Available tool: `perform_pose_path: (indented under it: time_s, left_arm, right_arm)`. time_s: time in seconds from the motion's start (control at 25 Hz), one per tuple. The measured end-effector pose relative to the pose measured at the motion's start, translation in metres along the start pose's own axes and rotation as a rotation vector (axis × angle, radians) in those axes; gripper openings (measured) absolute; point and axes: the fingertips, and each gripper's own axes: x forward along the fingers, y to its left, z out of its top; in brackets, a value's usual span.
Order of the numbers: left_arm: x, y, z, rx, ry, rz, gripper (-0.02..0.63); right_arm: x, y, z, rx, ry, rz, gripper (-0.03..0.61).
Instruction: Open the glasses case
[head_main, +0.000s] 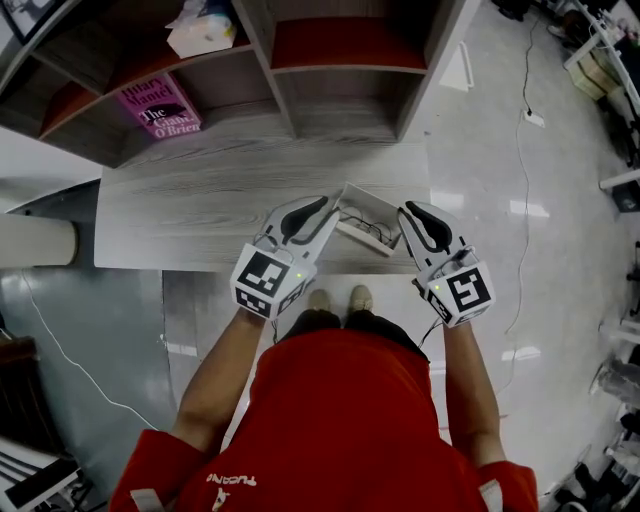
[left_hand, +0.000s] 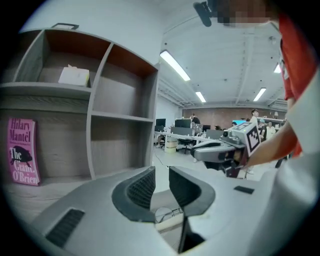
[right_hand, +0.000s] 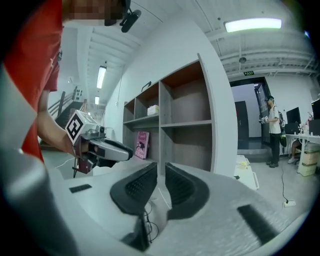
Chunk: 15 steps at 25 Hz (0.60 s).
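A white glasses case lies open near the front edge of the grey wooden table, with thin-rimmed glasses inside it. My left gripper hangs just left of the case and above it, jaws apart with nothing between them. My right gripper hangs just right of the case, its jaws a narrow slit apart and empty. Each gripper view looks level across the table, with the case low between the jaws and the other gripper beyond it.
A grey shelf unit stands along the back of the table. It holds a pink book and a tissue box. The table's right end meets open glossy floor. A person stands far off.
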Motion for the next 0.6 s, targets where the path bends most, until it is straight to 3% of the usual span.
perform_pose_path:
  time_s: [0.32, 0.6]
  left_arm:
    - [-0.022, -0.009, 0.053, 0.023, -0.181, 0.015, 0.038]
    - [-0.043, -0.016, 0.081, 0.002, -0.262, 0.023, 0.018]
  right_arm:
    - [-0.01, 0.02, 0.038, 0.019, -0.087, 0.004, 0.015]
    - [-0.023, 0.03, 0.062, 0.023, -0.149, -0.022, 0.006]
